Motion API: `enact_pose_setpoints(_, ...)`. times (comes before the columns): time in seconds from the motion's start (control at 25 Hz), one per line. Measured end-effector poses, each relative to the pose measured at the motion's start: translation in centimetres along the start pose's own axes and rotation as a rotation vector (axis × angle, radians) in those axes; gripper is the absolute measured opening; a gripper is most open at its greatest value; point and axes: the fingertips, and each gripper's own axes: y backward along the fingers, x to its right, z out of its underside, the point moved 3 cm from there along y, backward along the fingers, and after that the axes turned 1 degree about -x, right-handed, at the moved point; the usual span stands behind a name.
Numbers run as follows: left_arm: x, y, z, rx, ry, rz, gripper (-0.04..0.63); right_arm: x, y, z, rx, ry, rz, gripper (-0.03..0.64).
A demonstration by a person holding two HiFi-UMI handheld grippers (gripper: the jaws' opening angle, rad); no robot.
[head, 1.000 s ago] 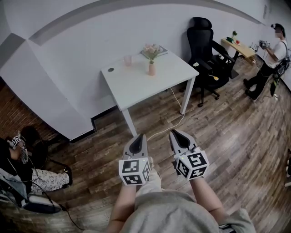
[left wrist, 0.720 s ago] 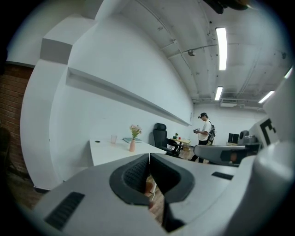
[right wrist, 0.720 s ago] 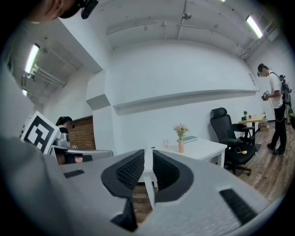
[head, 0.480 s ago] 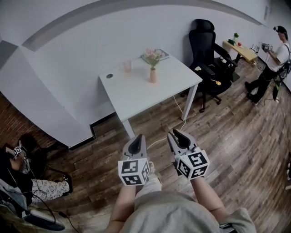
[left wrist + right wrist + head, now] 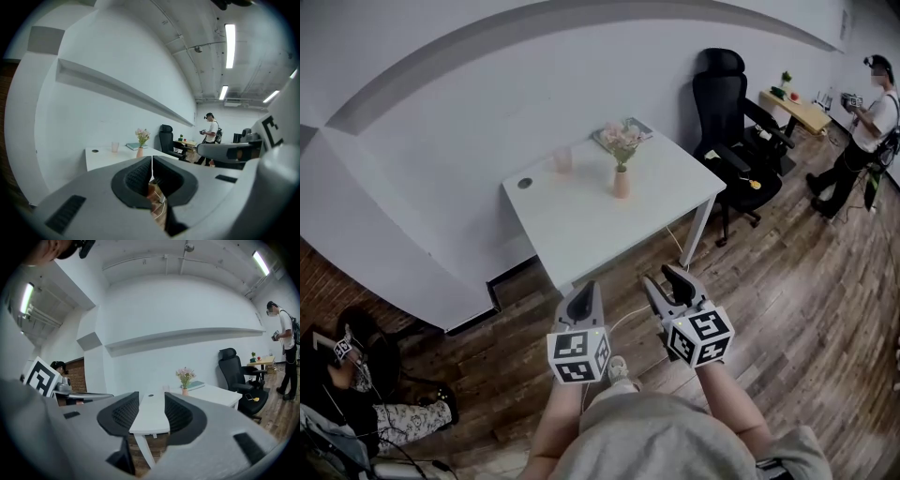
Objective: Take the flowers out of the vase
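Pink flowers stand in a small pink vase on the white table, well ahead of both grippers. My left gripper is held over the wooden floor short of the table's near edge, its jaws shut with nothing in them. My right gripper is beside it, its jaws opening with an empty gap between them. The left gripper view shows the flowers far past the closed tips. In the right gripper view the flowers and vase stand beyond the parted jaws.
A clear cup and a book lie on the table's far side. A black office chair stands right of the table, with a cable on the floor. A person stands far right; another sits at lower left.
Both grippers have moved forward toward the table, which now lies nearer. The right gripper's jaws have parted from nearly closed to a clear gap. The left gripper stays shut.
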Motion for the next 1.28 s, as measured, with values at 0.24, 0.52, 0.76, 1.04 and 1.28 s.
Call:
enact_pose_setpoints(0.24, -3.9, -5.3, -2.1, -0.007, 0.009, 0.014, 0.009, 1.7, -6.1, -1.4, -0.008, -0.007, 0.016, 0.166)
enact_pose_setpoints(0.52, -6.8, -10.1, -2.7, -0.020, 0.005, 0.035, 0.009, 3.5, -11.3, -1.9, -0.010, -0.006, 0.035, 0.183)
enact_pose_setpoints(0.76, -8.9, -13.9, -3.3, -0.032, 0.007, 0.053, 0.009, 5.0, -15.1, -2.1, -0.013, -0.011, 0.056, 0.187)
enact_pose_setpoints(1.04, -11.1, -17.4, -3.7, -0.042, 0.004, 0.061, 0.009, 6.5, -18.9, -2.4, -0.015, -0.012, 0.074, 0.193)
enact_pose_setpoints(1.28, -12.4, -19.3, -3.6, -0.054, 0.008, 0.060, 0.009, 7.6, -21.0, -2.4, -0.017, -0.019, 0.086, 0.198)
